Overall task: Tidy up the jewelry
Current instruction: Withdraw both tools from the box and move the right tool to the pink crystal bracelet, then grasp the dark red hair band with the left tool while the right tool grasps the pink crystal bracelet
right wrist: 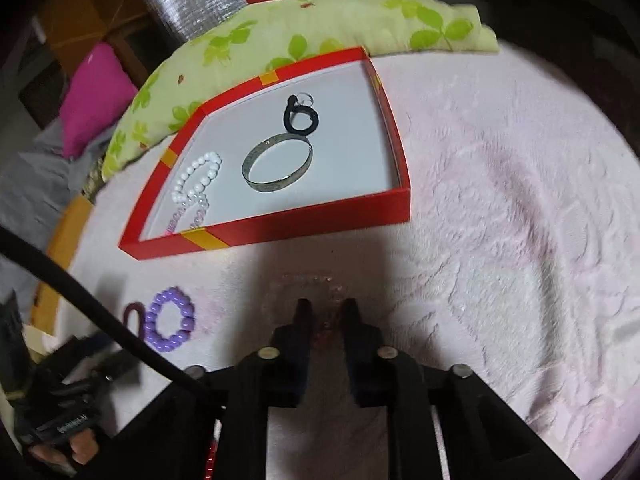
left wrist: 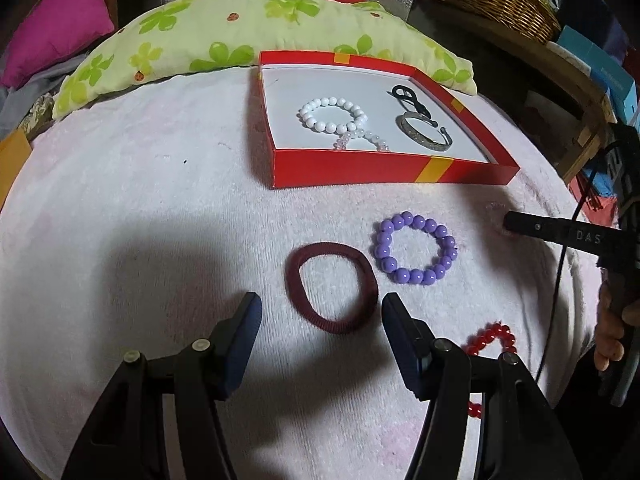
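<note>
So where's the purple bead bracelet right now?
The purple bead bracelet lies on the pink towel, outside and in front of the red box, right beside the maroon hair tie.

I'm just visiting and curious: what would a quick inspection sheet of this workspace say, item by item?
Surface: pale pink fuzzy cloth, rumpled on the right wrist view's right side.
Job's things: red box open, holding a white bead bracelet, a metal bangle and a black band. On the cloth: purple bead bracelet, maroon hair tie, red beads.
Clutter: nothing seen.
Grippers: left hand-held gripper open above the hair tie; right hand-held gripper nearly closed, something faint and clear between its tips, too blurred to identify.
Cables: black cable crosses near the grippers.
Surroundings: green floral pillow, pink cushion, wicker basket.
</note>
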